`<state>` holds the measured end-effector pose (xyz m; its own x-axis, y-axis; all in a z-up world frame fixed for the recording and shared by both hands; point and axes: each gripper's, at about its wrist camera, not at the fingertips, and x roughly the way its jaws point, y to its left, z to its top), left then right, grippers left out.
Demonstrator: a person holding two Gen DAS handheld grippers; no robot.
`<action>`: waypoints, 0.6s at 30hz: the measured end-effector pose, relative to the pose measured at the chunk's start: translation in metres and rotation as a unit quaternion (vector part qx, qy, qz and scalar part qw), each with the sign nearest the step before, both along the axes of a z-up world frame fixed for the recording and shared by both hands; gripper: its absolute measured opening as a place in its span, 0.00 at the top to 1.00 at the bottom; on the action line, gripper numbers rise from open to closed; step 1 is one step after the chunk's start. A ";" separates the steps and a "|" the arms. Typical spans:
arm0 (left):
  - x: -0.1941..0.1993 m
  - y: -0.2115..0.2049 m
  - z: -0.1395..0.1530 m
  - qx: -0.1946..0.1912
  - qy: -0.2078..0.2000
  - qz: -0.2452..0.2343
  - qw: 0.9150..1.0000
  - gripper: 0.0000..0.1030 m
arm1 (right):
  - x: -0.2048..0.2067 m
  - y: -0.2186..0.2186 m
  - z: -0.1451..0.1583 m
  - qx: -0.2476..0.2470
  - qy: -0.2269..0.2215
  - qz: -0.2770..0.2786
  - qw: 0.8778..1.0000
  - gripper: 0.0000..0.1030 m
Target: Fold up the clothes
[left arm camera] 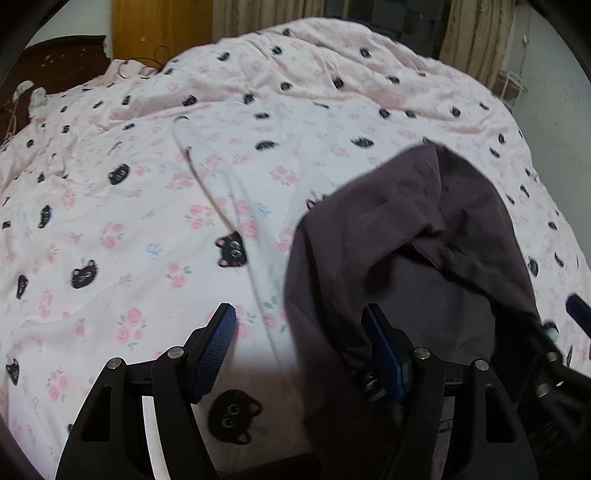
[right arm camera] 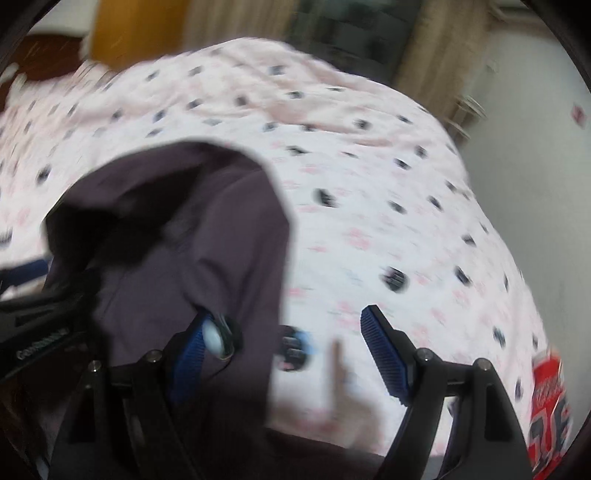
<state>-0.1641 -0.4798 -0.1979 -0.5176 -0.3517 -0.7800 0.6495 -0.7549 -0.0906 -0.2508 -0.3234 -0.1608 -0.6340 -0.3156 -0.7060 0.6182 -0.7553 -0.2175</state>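
Observation:
A dark purple garment (left arm camera: 406, 229) lies bunched on the right of the bed in the left wrist view, and its near edge drapes over the right finger of my left gripper (left arm camera: 298, 309). That gripper is open, with bare sheet showing between its fingers. The right wrist view is blurred. There the same garment (right arm camera: 192, 236) fills the left side and covers the left finger of my right gripper (right arm camera: 288, 314), which is also open. Neither gripper's pads are pinching the cloth. The right gripper's tip (left arm camera: 576, 314) shows at the far right of the left view.
The bed carries a pink sheet (left arm camera: 147, 206) printed with black cat faces and roses. A red printed cloth (right arm camera: 550, 402) lies at the bed's right edge. A blurred hand (right arm camera: 347, 391) shows low between the right fingers. Curtains (left arm camera: 476, 33), a wooden door and a wall stand behind.

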 end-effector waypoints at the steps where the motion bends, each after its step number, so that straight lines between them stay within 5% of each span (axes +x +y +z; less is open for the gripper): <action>1: 0.003 0.000 0.003 -0.008 0.002 0.006 1.000 0.36 | -0.005 0.011 0.004 -0.017 -0.007 -0.015 1.000 0.21; 7: 0.018 -0.011 0.008 -0.038 -0.012 0.044 0.998 0.36 | -0.035 0.073 0.012 -0.118 -0.081 -0.091 0.985 0.16; 13: 0.028 -0.028 -0.015 0.040 -0.022 0.070 0.996 0.28 | -0.062 0.091 -0.034 -0.107 -0.204 -0.136 0.964 0.15; 18: 0.035 -0.028 -0.003 0.048 0.013 0.064 0.997 0.28 | -0.044 0.076 -0.007 -0.093 -0.145 -0.085 0.981 0.14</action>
